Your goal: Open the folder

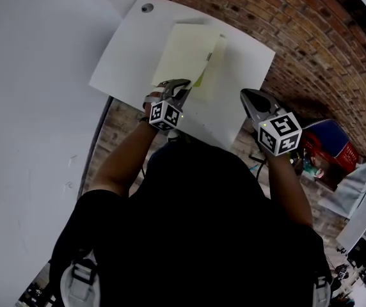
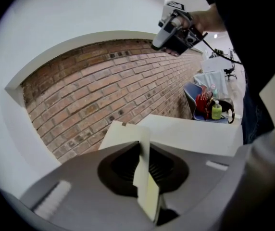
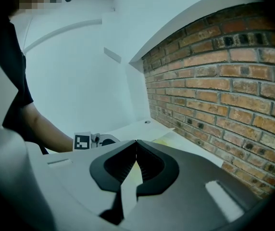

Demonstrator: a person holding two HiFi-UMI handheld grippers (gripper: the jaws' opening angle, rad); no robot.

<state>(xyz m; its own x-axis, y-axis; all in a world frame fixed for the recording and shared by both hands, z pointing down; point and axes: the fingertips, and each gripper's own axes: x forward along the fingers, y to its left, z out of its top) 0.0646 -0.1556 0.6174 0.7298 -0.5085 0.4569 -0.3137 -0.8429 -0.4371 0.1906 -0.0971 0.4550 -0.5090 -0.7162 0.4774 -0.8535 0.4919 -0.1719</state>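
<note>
the pale yellow folder (image 1: 189, 53) lies on the white table (image 1: 125, 56) in the upper middle of the head view. my left claw (image 1: 183, 87) is clamped on the near edge of its cover, the sheet edge-on between my pads. my right claw (image 1: 246, 96) hangs by the table's right edge, jaws pressed together on nothing.

Black short-sleeved shirt (image 1: 196, 235); grey left gripper (image 1: 183, 87) and right gripper (image 1: 246, 96), each bearing a black-and-white marker cube (image 1: 165, 115).
</note>
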